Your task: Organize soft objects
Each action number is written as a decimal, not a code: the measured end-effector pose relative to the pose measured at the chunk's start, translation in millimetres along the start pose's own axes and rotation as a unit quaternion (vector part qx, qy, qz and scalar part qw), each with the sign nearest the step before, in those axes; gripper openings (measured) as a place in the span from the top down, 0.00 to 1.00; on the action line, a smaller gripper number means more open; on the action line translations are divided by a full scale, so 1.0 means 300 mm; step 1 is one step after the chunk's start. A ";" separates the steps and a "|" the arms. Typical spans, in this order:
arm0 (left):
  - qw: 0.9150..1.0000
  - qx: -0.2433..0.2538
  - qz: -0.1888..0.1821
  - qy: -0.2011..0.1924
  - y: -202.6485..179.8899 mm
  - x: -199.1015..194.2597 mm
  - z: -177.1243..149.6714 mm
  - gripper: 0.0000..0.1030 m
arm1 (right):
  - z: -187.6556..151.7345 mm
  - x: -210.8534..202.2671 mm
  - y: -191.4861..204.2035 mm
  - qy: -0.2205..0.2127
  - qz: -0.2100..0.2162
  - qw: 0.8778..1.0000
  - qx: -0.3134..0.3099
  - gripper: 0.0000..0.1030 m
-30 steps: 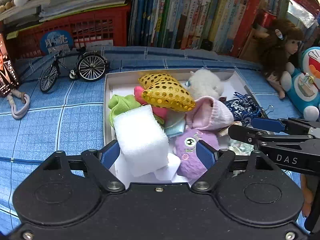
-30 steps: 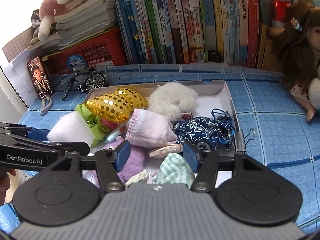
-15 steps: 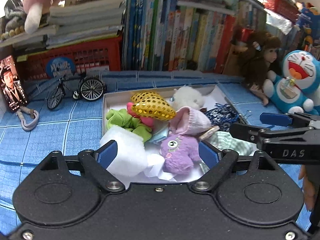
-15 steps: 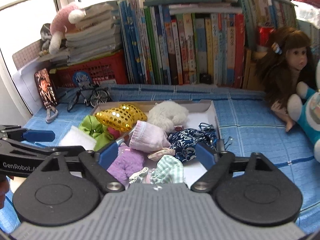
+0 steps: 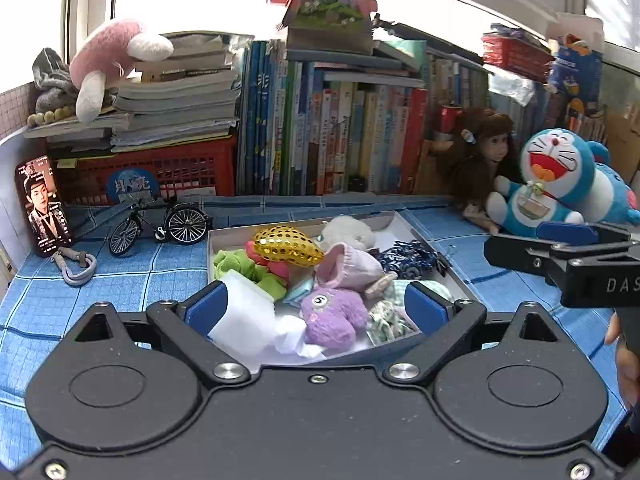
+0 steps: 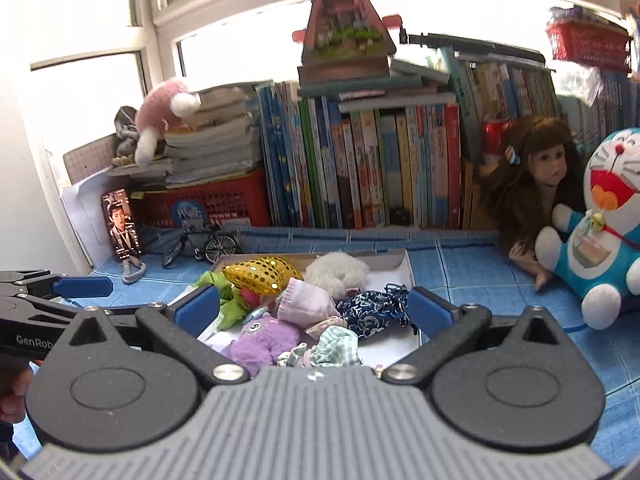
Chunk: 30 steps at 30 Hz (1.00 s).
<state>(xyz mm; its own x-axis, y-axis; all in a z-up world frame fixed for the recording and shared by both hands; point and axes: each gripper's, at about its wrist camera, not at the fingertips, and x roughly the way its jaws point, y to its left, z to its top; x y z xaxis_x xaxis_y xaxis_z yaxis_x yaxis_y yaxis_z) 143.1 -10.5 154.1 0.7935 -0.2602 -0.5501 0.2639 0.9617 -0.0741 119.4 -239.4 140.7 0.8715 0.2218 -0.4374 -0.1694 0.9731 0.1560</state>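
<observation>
Both grippers, left [image 5: 316, 304] and right [image 6: 312, 310], jaws wide, empty. Risk: heaped box [image 5: 424, 240] overflows; foam [image 5: 244, 316] tips out.

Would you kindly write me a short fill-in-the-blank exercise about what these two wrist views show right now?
1. The soft items lie heaped in a shallow white box on a checked cloth coloured ____.
2. The sequined pouch is coloured ____.
3. Both the left tongs and the right tongs stand open and hold ____.
4. The purple plush lies at the box's ____ end, closest to the cameras.

Missing words: blue; gold; nothing; near
</observation>
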 end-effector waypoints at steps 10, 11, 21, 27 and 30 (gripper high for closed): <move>0.999 0.014 0.010 -0.044 -0.031 -0.139 -0.138 0.07 | -0.094 -0.138 0.038 -0.064 -0.019 0.997 -0.029 0.00; 0.999 0.011 0.011 -0.047 -0.030 -0.146 -0.153 0.07 | -0.111 -0.147 0.040 -0.072 -0.025 0.997 -0.034 0.00; 0.997 -0.019 0.039 -0.069 -0.012 -0.200 -0.326 0.07 | -0.275 -0.198 0.039 -0.102 -0.044 0.994 -0.022 0.00; 0.995 -0.023 0.052 -0.075 -0.022 -0.198 -0.397 0.07 | -0.360 -0.213 0.051 -0.108 -0.057 0.992 -0.022 0.00; 0.995 -0.026 0.060 -0.073 -0.026 -0.186 -0.433 0.07 | -0.406 -0.211 0.053 -0.105 -0.061 0.992 -0.021 0.00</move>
<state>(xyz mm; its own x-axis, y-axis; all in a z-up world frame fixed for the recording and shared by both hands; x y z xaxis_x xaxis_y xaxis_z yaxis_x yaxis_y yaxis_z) 25.7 7.8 77.3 0.8900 -0.1484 -0.4311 0.1363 0.9889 -0.0590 5.6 -230.4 63.0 0.9625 0.0895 -0.2562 -0.0724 0.9945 0.0752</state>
